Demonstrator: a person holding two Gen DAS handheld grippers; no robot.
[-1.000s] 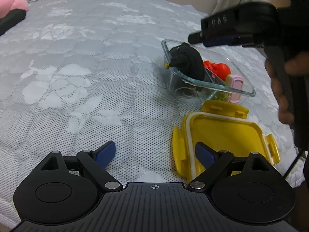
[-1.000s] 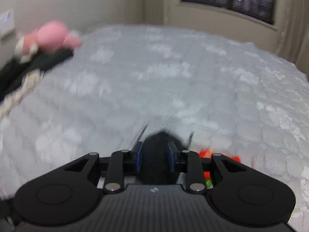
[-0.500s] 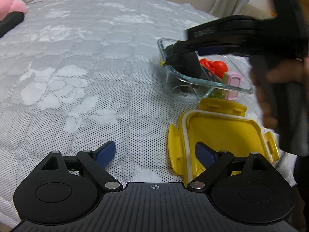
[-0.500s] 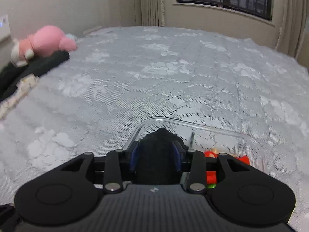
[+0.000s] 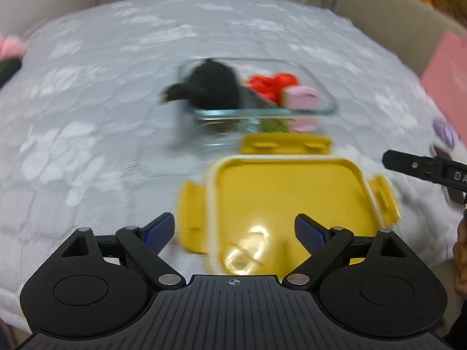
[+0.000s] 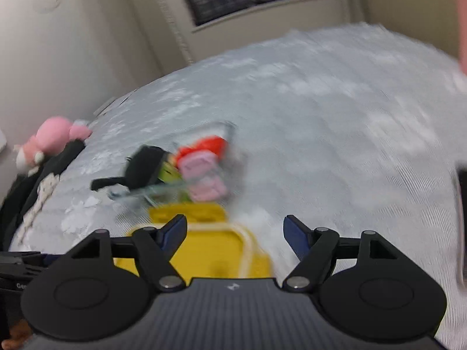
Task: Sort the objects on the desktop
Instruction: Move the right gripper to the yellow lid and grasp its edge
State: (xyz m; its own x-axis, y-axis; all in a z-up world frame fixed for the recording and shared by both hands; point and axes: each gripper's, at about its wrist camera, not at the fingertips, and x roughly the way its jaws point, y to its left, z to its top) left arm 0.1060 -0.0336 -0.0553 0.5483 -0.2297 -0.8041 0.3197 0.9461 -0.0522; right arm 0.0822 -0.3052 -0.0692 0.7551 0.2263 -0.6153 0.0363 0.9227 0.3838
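A clear glass container (image 5: 327, 99) (image 6: 227, 129) rests on the grey quilted bed and holds a black fuzzy object (image 5: 213, 84) (image 6: 144, 166), a red toy (image 5: 273, 84) (image 6: 208, 145) and a pink piece (image 5: 300, 96) (image 6: 201, 175). In front of it lies a yellow lid (image 5: 286, 192) (image 6: 204, 248), inner side up. My left gripper (image 5: 235, 233) hangs open over the lid's near edge, nothing between its fingers. My right gripper (image 6: 235, 233) is opening, empty, pulled back from the container and above the lid's right part; its side shows as a black bar (image 5: 423, 169).
A pink plush toy (image 6: 55, 137) and dark cloth (image 6: 35, 180) lie at the bed's far left. A pink board (image 5: 446, 73) leans at the right edge, with small purple and dark items (image 5: 443, 134) near it. Walls and a window stand behind. Both views are motion-blurred.
The right gripper let go of the black fuzzy object, which now lies in the glass container, then opened and drew back to the right. The left gripper shifted over the yellow lid.
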